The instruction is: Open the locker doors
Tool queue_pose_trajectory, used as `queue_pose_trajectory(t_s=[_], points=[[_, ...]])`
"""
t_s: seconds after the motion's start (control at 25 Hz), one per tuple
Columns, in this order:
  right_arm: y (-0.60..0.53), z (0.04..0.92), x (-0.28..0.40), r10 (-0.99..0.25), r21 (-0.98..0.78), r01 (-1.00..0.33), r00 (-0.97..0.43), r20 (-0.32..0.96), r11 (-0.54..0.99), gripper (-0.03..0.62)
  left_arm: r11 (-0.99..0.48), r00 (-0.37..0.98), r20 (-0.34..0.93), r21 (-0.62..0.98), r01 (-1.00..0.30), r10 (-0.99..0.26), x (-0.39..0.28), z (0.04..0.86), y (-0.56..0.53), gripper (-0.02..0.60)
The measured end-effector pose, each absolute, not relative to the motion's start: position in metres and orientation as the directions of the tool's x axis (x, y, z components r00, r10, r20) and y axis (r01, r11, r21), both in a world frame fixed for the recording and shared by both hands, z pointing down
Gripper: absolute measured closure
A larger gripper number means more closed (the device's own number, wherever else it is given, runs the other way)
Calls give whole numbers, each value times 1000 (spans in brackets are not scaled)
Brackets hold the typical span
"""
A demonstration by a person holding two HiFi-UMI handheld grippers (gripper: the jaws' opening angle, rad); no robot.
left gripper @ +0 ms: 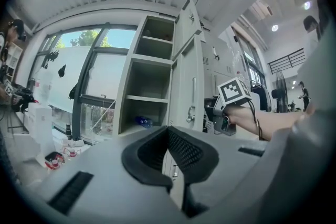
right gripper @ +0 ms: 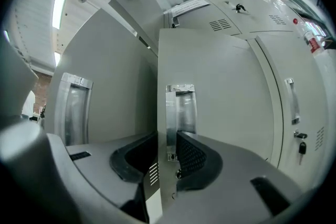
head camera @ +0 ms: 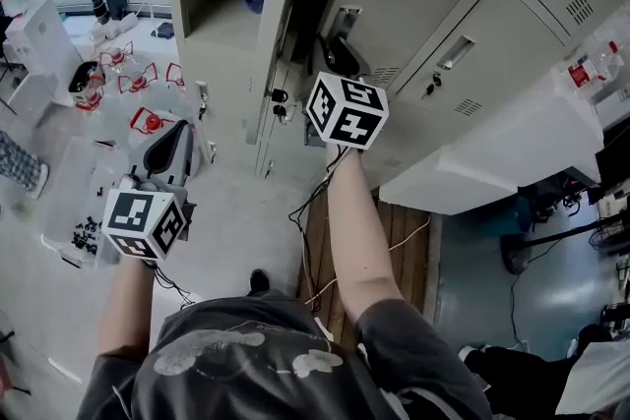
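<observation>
**Containers.** The leftmost locker column (left gripper: 149,86) is open, with shelved compartments one above another. The lowest compartment in the left gripper view holds a blue bottle (left gripper: 143,122), which appears to lie on its side on the shelf. On the floor at the left of the head view, a clear bin (head camera: 59,182) holds small black parts (head camera: 86,234).

**Hands.** The right gripper (head camera: 330,54) is held level at the lockers on an outstretched forearm (head camera: 359,231), with its marker cube facing up toward the head camera. Its jaws are clenched on the free edge of the locker door (right gripper: 210,113). The edge runs upright between the pads, with one pad on each face. The left gripper (head camera: 177,138) is held at the lower left of the head view, well apart from the lockers. It points level toward the open column. Its jaws are closed together with nothing between them.

**Door.** The door is pale grey-beige sheet metal and stands upright. It belongs to the column just right of the open one. A recessed metal handle (right gripper: 181,113) sits just beside the gripped edge, above the right-hand pad. Short vent slots (right gripper: 152,173) show low on the edge, between the pads. The gripped edge appears to stand a little forward of the frame. To its left is a neighbouring open door (right gripper: 100,86) with a handle of its own. To its right are closed doors (right gripper: 294,113), one with a key (right gripper: 302,147) hanging in its lock.
</observation>
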State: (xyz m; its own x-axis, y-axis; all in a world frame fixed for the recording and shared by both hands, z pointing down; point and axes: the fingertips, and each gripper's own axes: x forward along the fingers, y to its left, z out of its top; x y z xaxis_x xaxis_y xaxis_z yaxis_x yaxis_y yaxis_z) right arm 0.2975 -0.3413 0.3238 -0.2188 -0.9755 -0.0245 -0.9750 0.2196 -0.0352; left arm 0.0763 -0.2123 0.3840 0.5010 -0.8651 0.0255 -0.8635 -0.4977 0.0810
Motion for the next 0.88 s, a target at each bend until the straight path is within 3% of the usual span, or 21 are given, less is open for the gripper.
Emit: queue_pose_trajectory(t_s=[0.88], points=[[-268, 323, 328, -995, 0, -995, -102, -19, 102, 444, -601, 604, 17, 86, -795, -797, 97, 381, -180, 572]])
